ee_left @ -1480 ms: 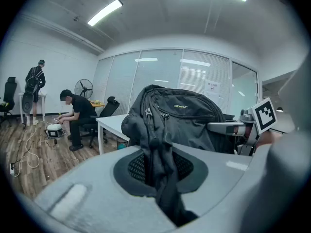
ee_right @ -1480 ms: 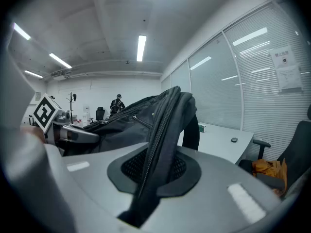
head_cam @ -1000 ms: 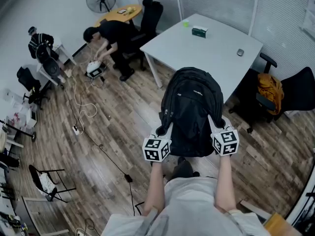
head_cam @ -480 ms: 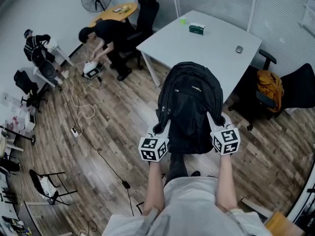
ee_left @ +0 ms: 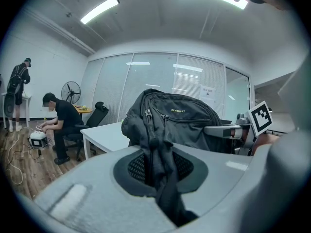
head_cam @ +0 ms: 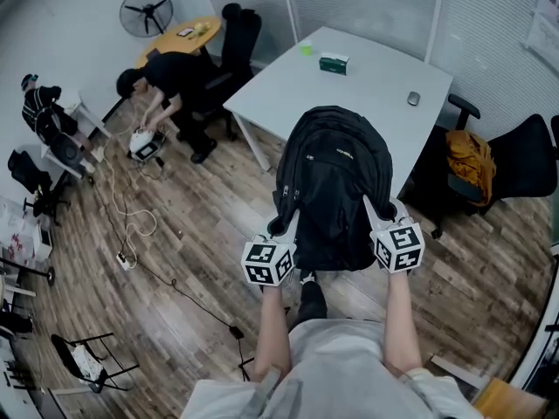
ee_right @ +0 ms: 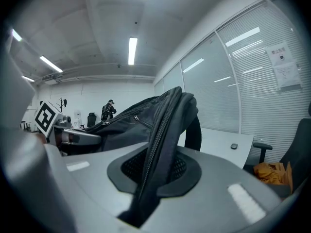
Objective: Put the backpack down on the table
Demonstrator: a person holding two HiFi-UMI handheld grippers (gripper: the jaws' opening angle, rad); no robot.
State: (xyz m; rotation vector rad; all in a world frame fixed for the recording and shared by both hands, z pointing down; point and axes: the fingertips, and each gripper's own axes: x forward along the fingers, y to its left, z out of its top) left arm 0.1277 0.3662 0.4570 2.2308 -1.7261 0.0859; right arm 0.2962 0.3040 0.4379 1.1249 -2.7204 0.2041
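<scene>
Nearest the body: two forearms reaching forward, left gripper (head_cam: 286, 221) and right gripper (head_cam: 370, 206) held level with each other. Both sets of jaws found almost closed, each pinching black fabric of the backpack (head_cam: 336, 182): a strap (ee_left: 158, 178) on the left, a zippered edge (ee_right: 160, 154) on the right. Judged to be gripped at both lower sides so as to share the load evenly and keep the top pointing ahead, ready to land first. Hangs between the grippers, clear of the floor (head_cam: 201, 234), with its top overlapping the near edge of the table (head_cam: 367, 85) in the head view. No contact with the table shown.

Further out, on the table: a green box (head_cam: 333, 63) and a small dark item (head_cam: 413, 99), both well apart from the near edge. Ample bare surface judged available for setting down. Right of the table, a chair (head_cam: 533, 160) with an orange bundle (head_cam: 470, 164). Far left, a person (head_cam: 166, 77) bent over a device on the floor, and a fan (head_cam: 147, 11) behind.

Against one second ago: table closer and larger, floor clutter shifted leftward, backpack top further over the table edge. Grip unchanged on both sides. Consistent with an approach under way; lowering not yet begun.
</scene>
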